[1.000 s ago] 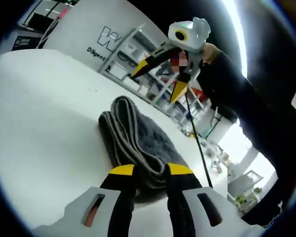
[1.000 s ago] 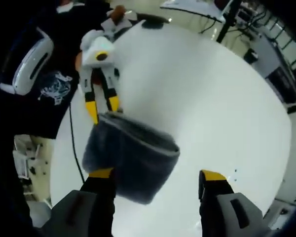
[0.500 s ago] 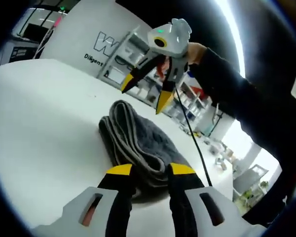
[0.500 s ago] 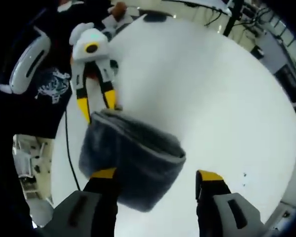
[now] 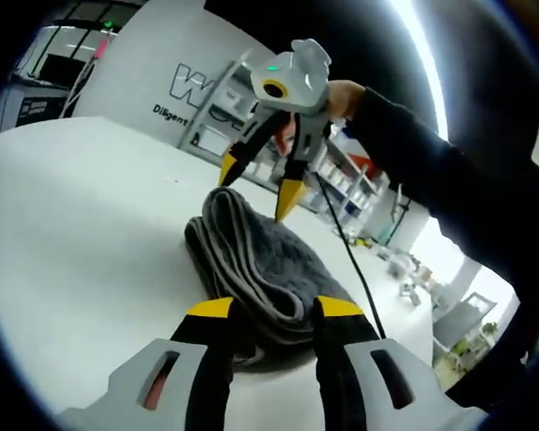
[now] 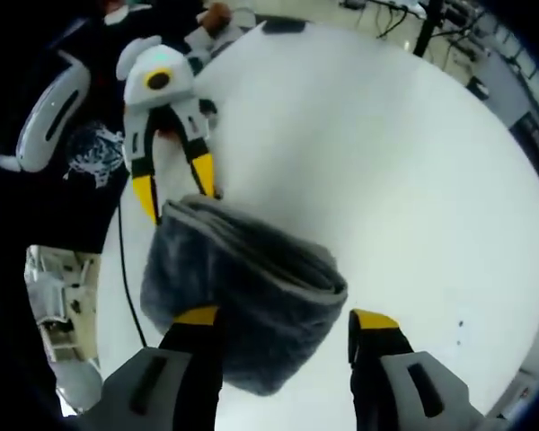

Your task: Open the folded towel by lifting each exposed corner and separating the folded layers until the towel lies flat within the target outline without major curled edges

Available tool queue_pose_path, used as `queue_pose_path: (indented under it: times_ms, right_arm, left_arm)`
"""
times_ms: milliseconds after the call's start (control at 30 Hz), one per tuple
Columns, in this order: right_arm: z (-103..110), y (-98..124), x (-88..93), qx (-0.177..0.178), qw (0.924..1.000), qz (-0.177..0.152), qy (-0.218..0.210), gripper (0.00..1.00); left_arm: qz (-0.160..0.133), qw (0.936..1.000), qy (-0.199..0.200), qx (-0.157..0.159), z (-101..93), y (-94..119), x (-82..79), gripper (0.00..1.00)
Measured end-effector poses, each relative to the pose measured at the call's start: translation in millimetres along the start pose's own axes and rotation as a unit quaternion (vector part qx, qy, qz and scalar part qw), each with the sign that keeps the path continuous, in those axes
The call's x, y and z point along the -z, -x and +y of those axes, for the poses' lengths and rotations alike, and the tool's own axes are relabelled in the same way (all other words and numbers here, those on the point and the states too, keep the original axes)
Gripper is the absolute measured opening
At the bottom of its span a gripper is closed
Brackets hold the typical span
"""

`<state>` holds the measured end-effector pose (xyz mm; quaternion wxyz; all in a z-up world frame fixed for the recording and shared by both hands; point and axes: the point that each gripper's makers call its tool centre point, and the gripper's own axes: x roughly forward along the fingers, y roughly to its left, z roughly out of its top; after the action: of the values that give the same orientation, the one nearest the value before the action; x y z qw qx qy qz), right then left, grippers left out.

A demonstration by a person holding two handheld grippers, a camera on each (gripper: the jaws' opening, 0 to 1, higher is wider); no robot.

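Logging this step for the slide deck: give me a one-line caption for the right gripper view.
Open right gripper poised over the folded grey towel on the white table, left gripper at the towel's far edge.

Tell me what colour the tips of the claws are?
Yellow tips on black jaws, clearest in the right gripper view.

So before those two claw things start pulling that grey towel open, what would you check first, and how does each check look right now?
1. Towel resting on the white table: ok, it lies there folded in stacked layers.
2. Left gripper placed at a towel edge: ok, its jaws straddle the near edge, open.
3. Left gripper actually pinching a layer: not ok, the jaws are apart.
4. Right gripper open and ready: ok, jaws wide, one tip over the towel.
5. An exposed corner picked out: cannot tell, only folded edges are plain.
6. Target outline on the table: cannot tell, no marking is visible.
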<state>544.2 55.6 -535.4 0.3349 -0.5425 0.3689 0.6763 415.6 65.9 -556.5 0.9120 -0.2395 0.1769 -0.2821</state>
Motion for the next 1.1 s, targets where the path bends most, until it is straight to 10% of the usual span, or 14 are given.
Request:
queue_pose_path:
  times_ms: [1100]
  right_arm:
    - [12.5, -17.8, -0.9, 0.006, 0.9998, 0.0, 0.019, 0.11]
  left_arm:
    - [0.012, 0.9999, -0.009, 0.001, -0.3, -0.3, 6.3, 0.29]
